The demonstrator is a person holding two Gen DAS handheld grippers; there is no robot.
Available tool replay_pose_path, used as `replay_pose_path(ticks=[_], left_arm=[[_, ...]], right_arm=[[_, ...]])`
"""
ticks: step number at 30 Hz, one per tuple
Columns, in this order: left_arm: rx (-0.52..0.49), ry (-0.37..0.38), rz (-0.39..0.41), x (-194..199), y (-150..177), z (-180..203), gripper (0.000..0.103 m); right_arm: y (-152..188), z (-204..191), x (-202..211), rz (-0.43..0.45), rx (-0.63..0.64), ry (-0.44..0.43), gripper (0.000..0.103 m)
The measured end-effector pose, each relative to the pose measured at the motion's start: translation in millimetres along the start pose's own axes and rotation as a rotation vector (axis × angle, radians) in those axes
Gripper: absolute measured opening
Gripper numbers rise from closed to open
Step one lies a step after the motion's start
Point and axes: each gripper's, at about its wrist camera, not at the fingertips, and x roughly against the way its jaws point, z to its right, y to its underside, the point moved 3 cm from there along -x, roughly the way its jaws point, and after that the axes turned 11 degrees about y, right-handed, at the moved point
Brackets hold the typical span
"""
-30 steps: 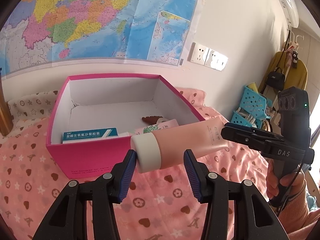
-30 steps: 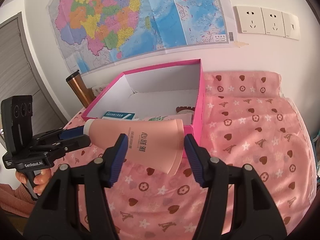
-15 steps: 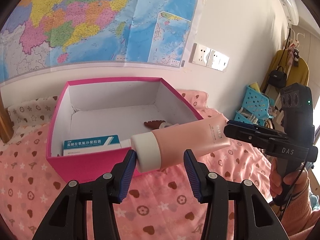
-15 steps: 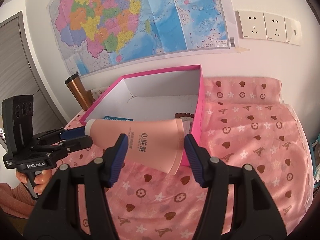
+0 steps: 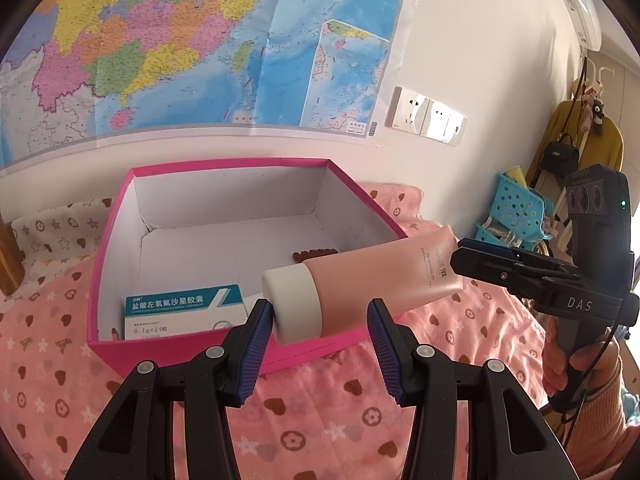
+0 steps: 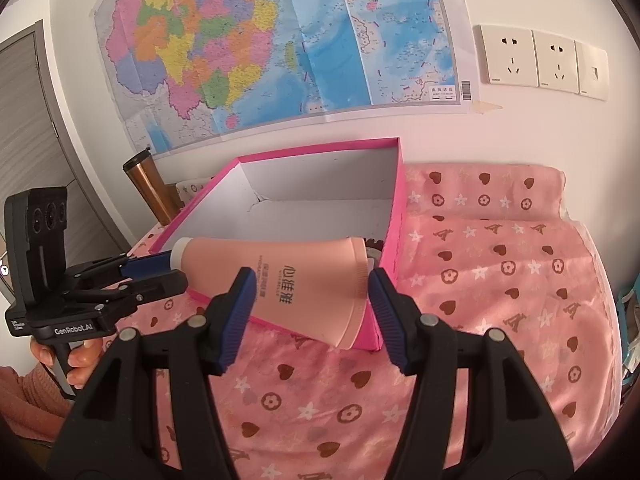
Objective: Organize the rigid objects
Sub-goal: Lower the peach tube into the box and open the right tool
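A pink tube [image 5: 380, 276] with a white cap [image 5: 292, 304] hangs level over the front rim of an open pink box [image 5: 224, 344]. My left gripper [image 5: 319, 309] is shut on the cap end. In the left wrist view my right gripper [image 5: 460, 255] pinches the flat crimped end. In the right wrist view the same tube [image 6: 280, 260] lies across the box's [image 6: 320, 148] near corner, with the right gripper [image 6: 310, 280] shut on its wide end and the left gripper [image 6: 160, 269] on the cap. A white and teal medicine box [image 5: 184, 312] and a brown item [image 5: 316, 254] lie inside the box.
The box rests on a pink cloth [image 5: 320, 420] with hearts and flowers. A copper tumbler [image 6: 150, 192] stands left of the box by the wall. A blue basket [image 5: 516, 208] and hanging bags are at the far right. A map covers the wall behind.
Both grippers have lifted slightly with the tube still held between them, so more of the box's inside and the medicine box shows. Neither grip has altered.
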Motion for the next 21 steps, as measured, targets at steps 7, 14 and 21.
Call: replay_pose_path(ticks=[7, 14, 21], left_arm=[[0.000, -0.008, 0.001, -5, -7, -3, 0.049], [-0.007, -0.017, -0.003, -12, -13, -6, 0.049], [0.000, -0.027, -0.019, -21, -17, -12, 0.049]], right_arm=[[-6, 1, -5, 0.002, 0.010, 0.005, 0.061], [-13, 5, -15, -0.008, 0.014, 0.017, 0.061], [-17, 8, -25, -0.020, 0.012, 0.027, 0.061]])
